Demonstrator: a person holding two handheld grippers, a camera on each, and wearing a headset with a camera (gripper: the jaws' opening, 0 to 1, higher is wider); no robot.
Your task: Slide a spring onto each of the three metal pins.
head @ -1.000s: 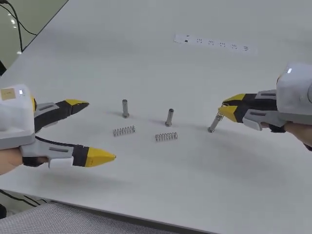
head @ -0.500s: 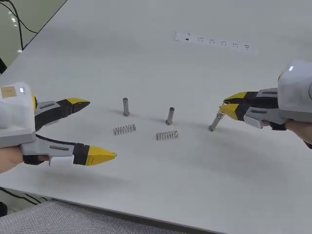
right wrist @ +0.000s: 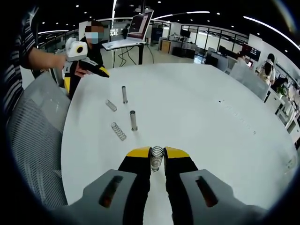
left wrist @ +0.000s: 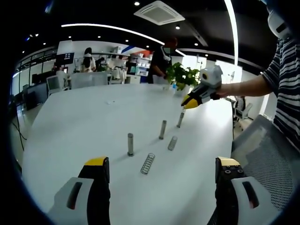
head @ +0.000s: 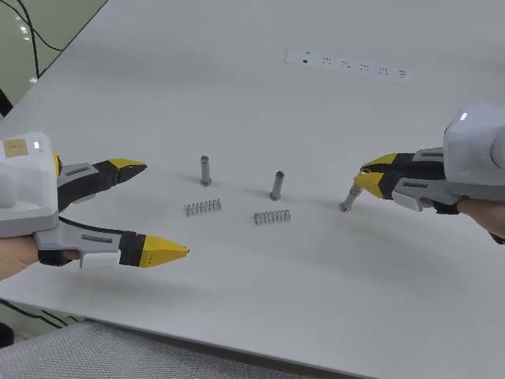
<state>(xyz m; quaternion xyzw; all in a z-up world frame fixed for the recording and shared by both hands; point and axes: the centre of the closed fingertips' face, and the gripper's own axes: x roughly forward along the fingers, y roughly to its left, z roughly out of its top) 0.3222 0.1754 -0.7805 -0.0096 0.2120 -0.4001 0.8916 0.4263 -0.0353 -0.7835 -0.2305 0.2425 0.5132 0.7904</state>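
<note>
Three short metal pins stand in a row on the white table: the left pin (head: 205,170), the middle pin (head: 277,185) and the right pin (head: 347,200), which leans toward my right gripper (head: 368,178). That gripper is shut on a small spring (right wrist: 157,158), holding it at the top of the leaning pin. Two loose springs lie on the table, one (head: 203,208) in front of the left pin and the other (head: 272,216) in front of the middle pin. My left gripper (head: 150,209) hovers open at the left, apart from everything, with nothing between its fingers.
A white power strip (head: 355,69) lies far back on the table (head: 260,300). A grey mesh chair (head: 110,355) is below the near table edge. In the left gripper view, people and plants stand beyond the far side of the table.
My right gripper, with the spring, has eased slightly down at the right pin's top. The left gripper holds still and open; the view has shifted slightly.
</note>
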